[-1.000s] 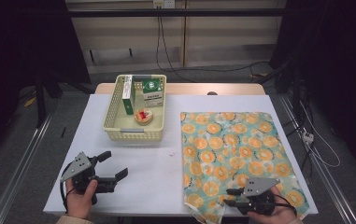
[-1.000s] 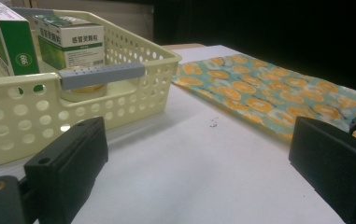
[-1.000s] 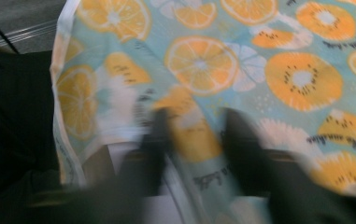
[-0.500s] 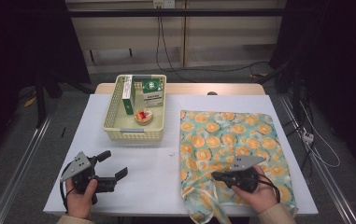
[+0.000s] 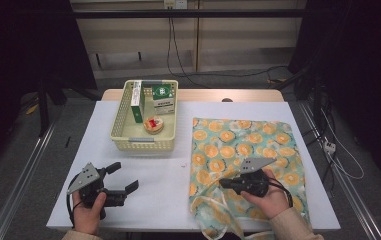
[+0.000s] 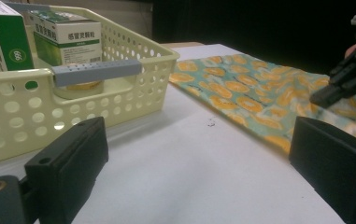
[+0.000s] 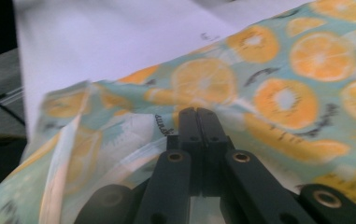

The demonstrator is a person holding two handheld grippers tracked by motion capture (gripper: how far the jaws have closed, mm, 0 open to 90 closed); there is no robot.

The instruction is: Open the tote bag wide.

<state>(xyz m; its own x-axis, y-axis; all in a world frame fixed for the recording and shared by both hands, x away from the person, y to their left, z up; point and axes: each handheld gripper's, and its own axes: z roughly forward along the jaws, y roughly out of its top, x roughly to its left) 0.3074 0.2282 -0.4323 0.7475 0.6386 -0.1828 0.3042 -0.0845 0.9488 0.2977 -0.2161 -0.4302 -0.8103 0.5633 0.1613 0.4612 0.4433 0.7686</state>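
High view: right gripper [image 5: 226, 184] clamped on orange-slice-print cloth [image 5: 248, 150], near edge dragged toward ten o'clock, likely folding; left gripper [image 5: 124, 179] idle, jaws apart

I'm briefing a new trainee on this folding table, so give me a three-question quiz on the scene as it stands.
1. True or false: the right tool is shut on the orange-print cloth.
2. How do the left tool's jaws stand? A) pressed together B) wide apart with nothing between them C) clamped on the basket's handle
3. Fill in: the green and white boxes and the small round tin sit inside the cream ____.

Key:
1. True. In the right gripper view the jaws meet on a lifted fold of cloth.
2. B.
3. Basket.
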